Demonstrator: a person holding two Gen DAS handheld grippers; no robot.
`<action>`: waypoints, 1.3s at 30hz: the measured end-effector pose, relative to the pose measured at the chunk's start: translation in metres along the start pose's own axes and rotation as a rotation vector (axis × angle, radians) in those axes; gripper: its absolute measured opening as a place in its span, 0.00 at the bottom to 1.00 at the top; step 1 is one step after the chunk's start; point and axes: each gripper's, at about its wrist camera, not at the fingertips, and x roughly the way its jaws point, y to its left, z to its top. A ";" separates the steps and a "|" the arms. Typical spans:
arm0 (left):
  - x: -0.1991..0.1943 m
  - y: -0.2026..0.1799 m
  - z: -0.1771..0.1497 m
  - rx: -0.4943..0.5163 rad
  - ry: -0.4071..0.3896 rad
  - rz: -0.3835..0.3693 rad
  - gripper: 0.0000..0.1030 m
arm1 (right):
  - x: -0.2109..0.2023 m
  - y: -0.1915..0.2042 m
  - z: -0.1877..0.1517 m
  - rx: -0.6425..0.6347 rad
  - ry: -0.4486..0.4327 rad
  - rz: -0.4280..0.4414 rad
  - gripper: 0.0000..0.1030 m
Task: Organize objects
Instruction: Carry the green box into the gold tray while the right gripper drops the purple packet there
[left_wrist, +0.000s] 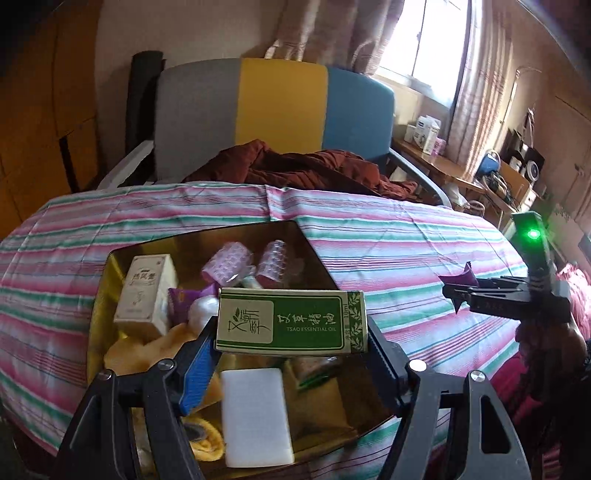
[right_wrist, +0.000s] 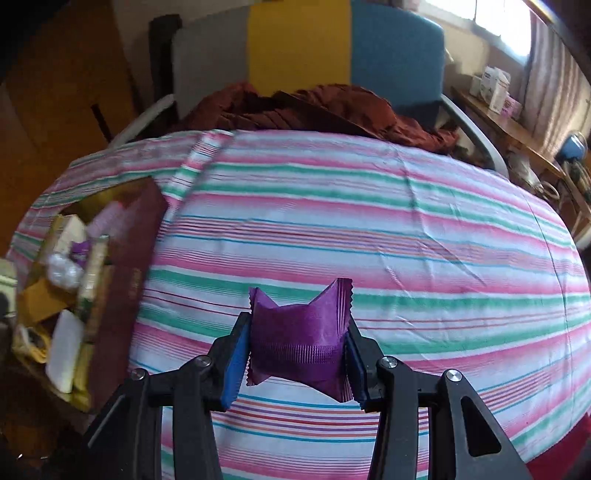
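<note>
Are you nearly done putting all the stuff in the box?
Nearly. The box already holds several things, such as a cream carton and a white block. The left gripper holds a green essential oil box over it. The right gripper grips a purple packet above the striped cloth, away from the box.

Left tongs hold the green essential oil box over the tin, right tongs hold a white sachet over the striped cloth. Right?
Not quite: the sachet is purple, not white. The right wrist view shows the right tongs shut on a purple sachet above the striped cloth. The rest holds: the left tongs grip the green essential oil box over the tin.
</note>
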 end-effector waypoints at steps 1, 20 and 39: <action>-0.003 0.009 -0.001 -0.019 -0.003 0.004 0.72 | -0.005 0.012 0.001 -0.017 -0.014 0.022 0.46; -0.018 0.098 -0.010 -0.252 -0.028 -0.066 0.72 | -0.014 0.183 -0.014 -0.266 -0.042 0.318 0.46; 0.053 0.073 0.015 -0.270 0.080 -0.131 0.82 | 0.017 0.179 -0.024 -0.214 0.011 0.286 0.66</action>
